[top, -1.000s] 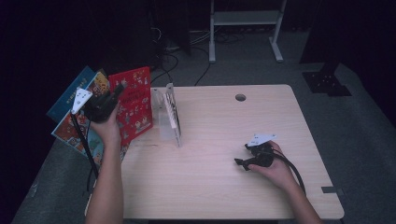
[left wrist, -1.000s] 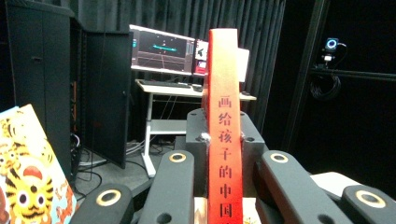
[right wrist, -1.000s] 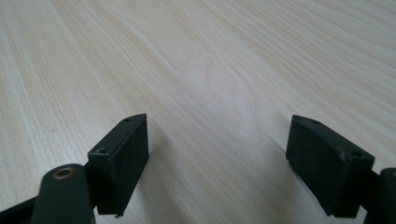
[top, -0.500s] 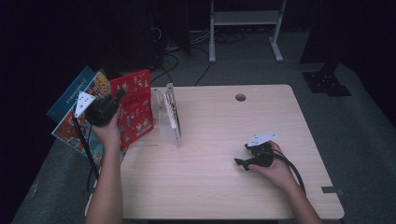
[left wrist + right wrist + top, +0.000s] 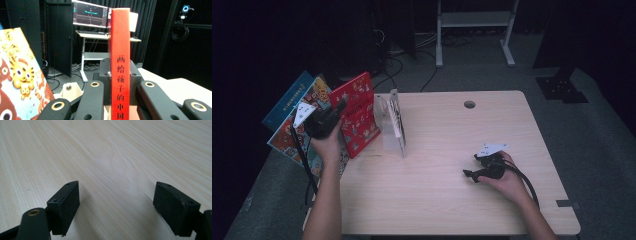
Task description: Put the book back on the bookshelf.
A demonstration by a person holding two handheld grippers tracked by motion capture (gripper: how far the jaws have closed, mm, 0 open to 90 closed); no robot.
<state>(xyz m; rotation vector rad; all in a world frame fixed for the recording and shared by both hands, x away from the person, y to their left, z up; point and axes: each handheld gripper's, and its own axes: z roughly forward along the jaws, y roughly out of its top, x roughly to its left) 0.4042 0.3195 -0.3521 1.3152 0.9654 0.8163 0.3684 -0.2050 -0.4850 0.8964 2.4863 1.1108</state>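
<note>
Red book [image 5: 120, 62] is clamped upright in the left gripper [image 5: 328, 120], while the right gripper [image 5: 482, 169] rests released on the surface [image 5: 437, 200].

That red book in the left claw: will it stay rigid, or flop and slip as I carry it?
The red book probably stays rigid: its spine looks thick and straight, like a hardcover. The left claw is shut on the spine edge alone, so the book's weight may make it pivot. Its cover looks glossy, so slipping is possible; move slowly.
</note>
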